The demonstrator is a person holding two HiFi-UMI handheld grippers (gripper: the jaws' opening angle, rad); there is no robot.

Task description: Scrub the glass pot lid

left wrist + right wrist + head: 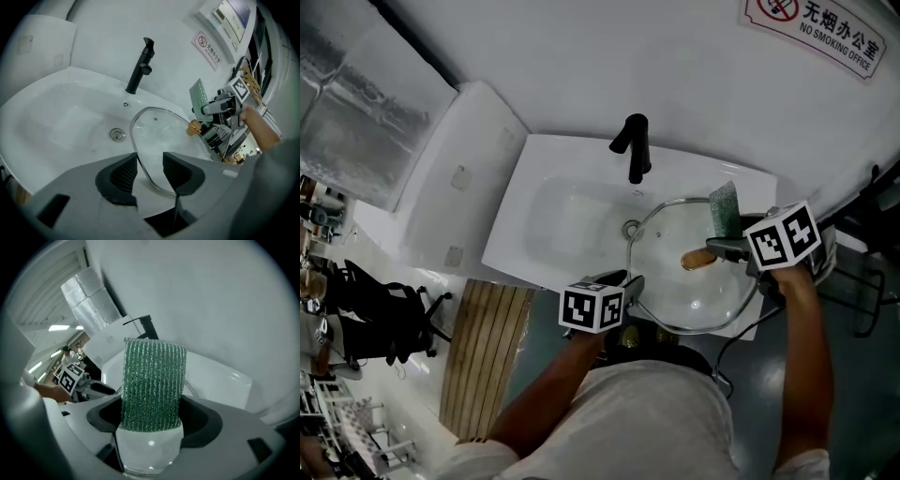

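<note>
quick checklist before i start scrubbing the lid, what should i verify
1. Scrub pad clamped in right gripper: ok.
2. Glass lid gripped by left gripper: not ok, the rim runs between open jaws, unclamped.
3. Lid over the sink: ok, at its right end.
4. Pad on the glass: not ok, it looks raised, upright beyond the knob.
5. Pad or lid wet: cannot tell.

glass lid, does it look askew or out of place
Yes: the glass lid sits off to the sink's right side and seems to overhang its front edge, its rim between the left gripper's open jaws. Nothing spilled or broken.
</note>
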